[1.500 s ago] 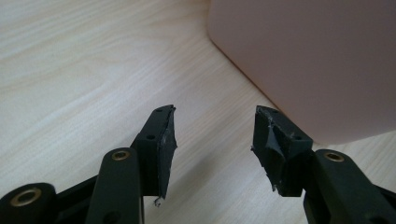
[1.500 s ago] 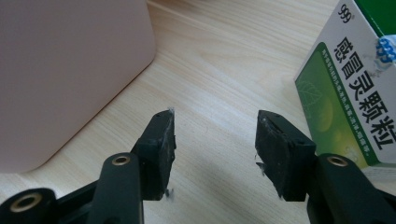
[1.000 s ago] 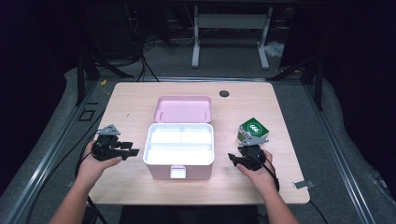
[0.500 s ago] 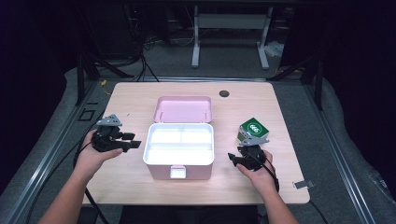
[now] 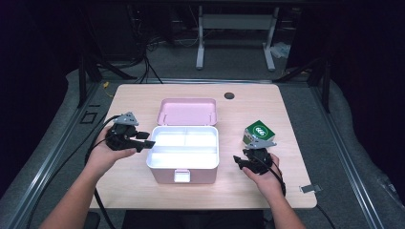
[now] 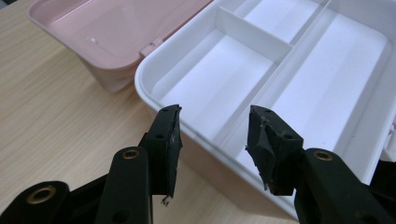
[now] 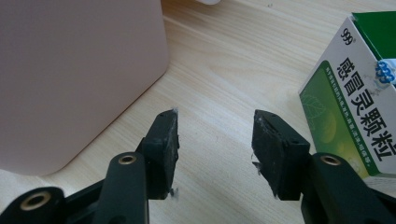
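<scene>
Two grippers sit at either side of an open pink box (image 5: 184,152) in the middle of the wooden table (image 5: 143,191). Since a second ago the left gripper (image 5: 143,143) has moved inward from the table's left part, and its tips now reach the box's left rim; the right gripper (image 5: 239,162) has stayed put near the front right corner of the box. Both sets of jaws stand apart and hold nothing, as each gripper view shows.

The box has a rounded pale pink body with a small white latch on its front. Its lid (image 5: 187,111) is folded back flat behind it, pink inside. A white tray (image 6: 280,70) fills the body, split by thin walls into what look like three compartments, though glare makes the count uncertain from above.

Just behind the right gripper stands a green and white carton (image 5: 258,132), printed with "999" and Chinese characters (image 7: 359,112).
</scene>
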A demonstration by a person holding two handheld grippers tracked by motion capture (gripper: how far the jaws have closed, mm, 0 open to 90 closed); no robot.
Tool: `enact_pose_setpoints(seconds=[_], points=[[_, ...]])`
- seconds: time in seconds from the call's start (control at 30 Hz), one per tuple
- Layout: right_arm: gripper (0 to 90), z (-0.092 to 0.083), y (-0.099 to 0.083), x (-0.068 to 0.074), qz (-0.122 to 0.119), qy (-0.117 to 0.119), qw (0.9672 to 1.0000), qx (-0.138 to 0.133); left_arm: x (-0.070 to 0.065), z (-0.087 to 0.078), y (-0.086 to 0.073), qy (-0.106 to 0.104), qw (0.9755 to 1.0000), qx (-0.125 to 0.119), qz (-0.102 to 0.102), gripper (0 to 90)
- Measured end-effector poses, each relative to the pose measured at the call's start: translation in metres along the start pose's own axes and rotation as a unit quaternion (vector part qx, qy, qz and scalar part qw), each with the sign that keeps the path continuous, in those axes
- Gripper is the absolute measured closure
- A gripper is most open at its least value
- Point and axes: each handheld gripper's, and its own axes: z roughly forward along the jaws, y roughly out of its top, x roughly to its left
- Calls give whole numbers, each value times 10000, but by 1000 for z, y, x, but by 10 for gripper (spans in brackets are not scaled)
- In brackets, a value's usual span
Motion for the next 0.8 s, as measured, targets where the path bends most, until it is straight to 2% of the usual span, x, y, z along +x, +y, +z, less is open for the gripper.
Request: enact_pose_setpoints(seconds=[0.23,0.27,0.37,0.4,0.5,0.7,0.8], points=[[503,0,0,1,-1,-43,10000,-21,-8,14,15,-118,9990,224,374,610],[503,0,0,0,-10,30,10000,-9,-9,16,17,-116,9986,242,446,621],[504,0,0,0,-2,23,10000,-7,-13,20,23,-186,9964,412,713,653],[504,0,0,0,-3,-45,10000,-13,-14,22,26,-209,9953,483,819,659],[505,0,0,0,0,22,10000,3,-19,26,35,-190,9893,786,1210,677],[507,0,0,0,-1,41,10000,-1,-29,37,48,-266,9795,1234,1569,718],[507,0,0,1,-8,-18,10000,-4,-34,44,54,-273,9722,1499,1776,725]])
